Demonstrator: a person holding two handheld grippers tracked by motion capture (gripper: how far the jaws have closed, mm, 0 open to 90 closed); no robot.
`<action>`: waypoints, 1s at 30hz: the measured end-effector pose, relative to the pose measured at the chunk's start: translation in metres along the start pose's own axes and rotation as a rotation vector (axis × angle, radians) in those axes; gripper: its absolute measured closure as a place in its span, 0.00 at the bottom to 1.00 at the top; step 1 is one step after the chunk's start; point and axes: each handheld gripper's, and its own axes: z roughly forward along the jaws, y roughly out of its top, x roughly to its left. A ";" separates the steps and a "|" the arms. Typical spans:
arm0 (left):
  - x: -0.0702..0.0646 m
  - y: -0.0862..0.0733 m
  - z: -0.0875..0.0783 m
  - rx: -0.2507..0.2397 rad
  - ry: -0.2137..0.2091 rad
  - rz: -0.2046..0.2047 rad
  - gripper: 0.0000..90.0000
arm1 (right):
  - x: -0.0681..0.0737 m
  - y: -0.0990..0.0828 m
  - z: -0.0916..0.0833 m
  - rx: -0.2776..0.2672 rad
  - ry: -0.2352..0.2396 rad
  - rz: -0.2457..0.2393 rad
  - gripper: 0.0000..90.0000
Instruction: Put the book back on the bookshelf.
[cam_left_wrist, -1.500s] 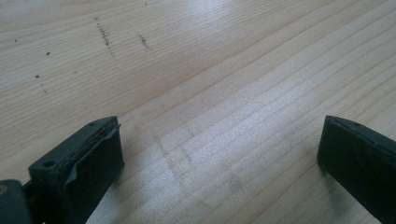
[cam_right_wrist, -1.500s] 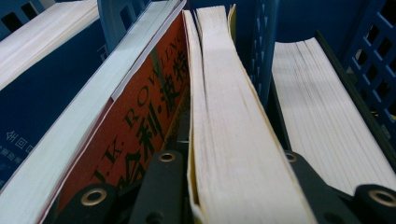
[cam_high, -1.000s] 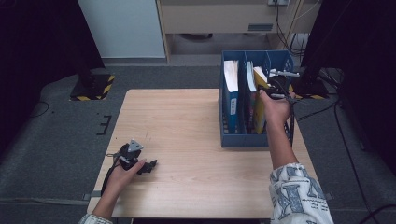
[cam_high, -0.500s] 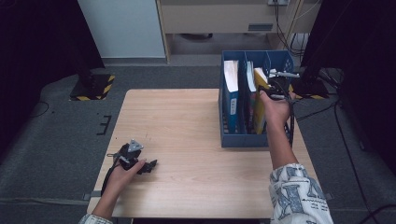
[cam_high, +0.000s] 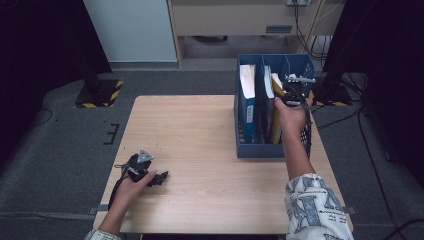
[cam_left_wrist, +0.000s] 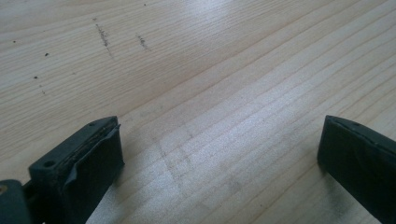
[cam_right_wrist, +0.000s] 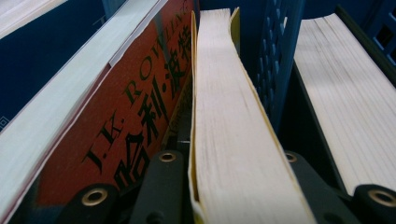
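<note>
The right gripper (cam_high: 291, 93) was closed on the yellow-covered book (cam_right_wrist: 233, 140), which stood upright in the blue file rack (cam_high: 270, 150) at the tabletop's (cam_high: 200, 130) far right. Risk noted: the red-covered book (cam_right_wrist: 126, 121) leaned against it and could drag or topple if it were lifted; a thin edge grip might slip. The left gripper (cam_high: 150, 176) rested near left, fingers (cam_left_wrist: 88, 154) wide apart, empty.

My jaws pinch the yellow-covered book (cam_right_wrist: 233, 126): cream page edges up, standing on edge, leaning against the red-covered book (cam_right_wrist: 116, 116) at my left.
</note>
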 end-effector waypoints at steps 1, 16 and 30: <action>0.000 0.000 0.000 0.000 0.000 0.000 0.00 | 0.000 0.000 0.000 0.002 0.001 0.000 0.82; 0.000 0.000 0.000 0.001 -0.002 0.002 0.00 | 0.003 0.004 -0.005 0.084 0.013 -0.033 0.80; -0.001 0.000 0.000 0.001 -0.003 0.003 0.00 | 0.002 0.005 -0.009 0.092 0.031 -0.053 0.78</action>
